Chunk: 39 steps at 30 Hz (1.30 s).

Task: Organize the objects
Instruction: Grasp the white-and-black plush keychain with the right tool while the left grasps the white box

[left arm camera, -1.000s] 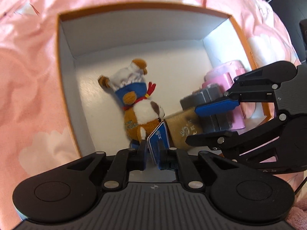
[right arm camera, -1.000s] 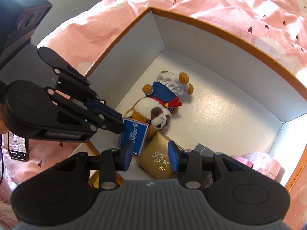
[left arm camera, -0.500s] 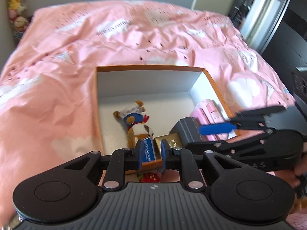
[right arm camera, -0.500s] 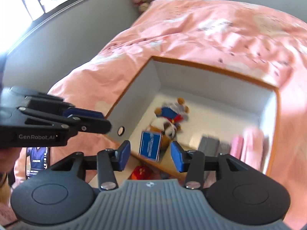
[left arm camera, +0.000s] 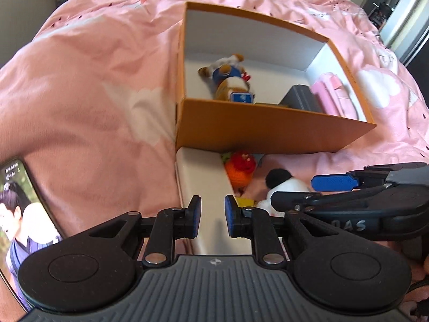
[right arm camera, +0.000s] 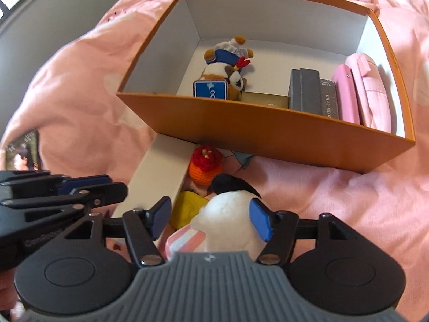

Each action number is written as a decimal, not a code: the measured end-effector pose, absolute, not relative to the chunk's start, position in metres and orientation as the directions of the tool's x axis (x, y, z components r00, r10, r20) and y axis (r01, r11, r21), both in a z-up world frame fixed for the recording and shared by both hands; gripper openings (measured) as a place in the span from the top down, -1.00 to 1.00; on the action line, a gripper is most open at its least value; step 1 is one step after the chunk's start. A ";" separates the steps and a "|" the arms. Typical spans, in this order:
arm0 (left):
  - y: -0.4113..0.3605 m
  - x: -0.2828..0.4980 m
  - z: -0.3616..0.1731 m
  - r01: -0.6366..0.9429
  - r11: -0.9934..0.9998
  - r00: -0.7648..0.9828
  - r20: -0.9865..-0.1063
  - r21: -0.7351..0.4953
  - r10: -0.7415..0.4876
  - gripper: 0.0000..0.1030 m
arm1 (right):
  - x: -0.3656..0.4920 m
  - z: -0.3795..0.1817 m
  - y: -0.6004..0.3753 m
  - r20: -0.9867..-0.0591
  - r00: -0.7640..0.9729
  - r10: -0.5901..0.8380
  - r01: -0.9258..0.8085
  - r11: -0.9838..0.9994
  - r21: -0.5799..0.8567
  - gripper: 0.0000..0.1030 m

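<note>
Two claws hang over the bed's loose pile at 6 o'clock of the orange box [right arm camera: 262, 131]. Left claw [left arm camera: 212, 216], narrow, empty and opening, hovers above the white box [left arm camera: 203, 185] for a grab. Right claw [right arm camera: 210, 214], widening, straddles the untouched white plush [right arm camera: 228, 214], likely boxed next.

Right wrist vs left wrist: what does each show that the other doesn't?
Only right wrist: the right gripper opening around the white plush toy, pads not touching it; the gold box in the orange box.

Only left wrist: the left gripper opening, nothing between its pads, above the white box.

Both: orange box, dog plush, blue card, grey box, pink case, orange knitted toy, phone.
</note>
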<state>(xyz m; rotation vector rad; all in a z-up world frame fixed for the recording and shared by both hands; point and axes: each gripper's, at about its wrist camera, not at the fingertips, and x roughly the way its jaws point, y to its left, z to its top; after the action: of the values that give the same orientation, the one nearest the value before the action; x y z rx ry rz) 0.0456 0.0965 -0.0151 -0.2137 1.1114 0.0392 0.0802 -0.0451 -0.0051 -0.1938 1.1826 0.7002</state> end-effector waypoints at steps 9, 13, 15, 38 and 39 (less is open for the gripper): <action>0.120 0.061 -0.042 -0.272 0.940 0.379 -0.921 -0.204 -0.090 0.01 | 0.076 -0.038 -0.038 -0.932 0.252 0.260 -0.616 0.786 0.053 -0.43; 0.130 0.066 -0.063 -0.345 0.899 0.340 -0.929 -0.270 -0.149 -0.12 | 0.089 -0.035 -0.065 -0.938 0.179 0.296 -0.569 0.809 0.147 -0.44; 0.132 0.067 -0.069 -0.361 0.887 0.338 -0.927 -0.287 -0.162 -0.21 | 0.097 -0.033 -0.084 -0.938 0.137 0.319 -0.524 0.827 0.204 -0.44; 0.118 0.047 -0.059 -0.353 0.866 0.387 -0.898 -0.354 -0.210 0.33 | 0.104 -0.030 -0.138 -0.850 0.021 0.527 -0.354 0.799 0.487 -0.15; 0.113 0.045 -0.054 -0.335 0.880 0.394 -0.898 -0.337 -0.194 0.34 | 0.105 -0.025 -0.135 -0.844 0.031 0.535 -0.386 0.786 0.483 -0.15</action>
<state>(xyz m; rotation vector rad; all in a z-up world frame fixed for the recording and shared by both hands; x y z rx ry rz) 0.0452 0.1131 -0.0538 -0.5166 1.1770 0.0945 0.1048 -0.1351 -0.0249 0.1331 1.3671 0.7129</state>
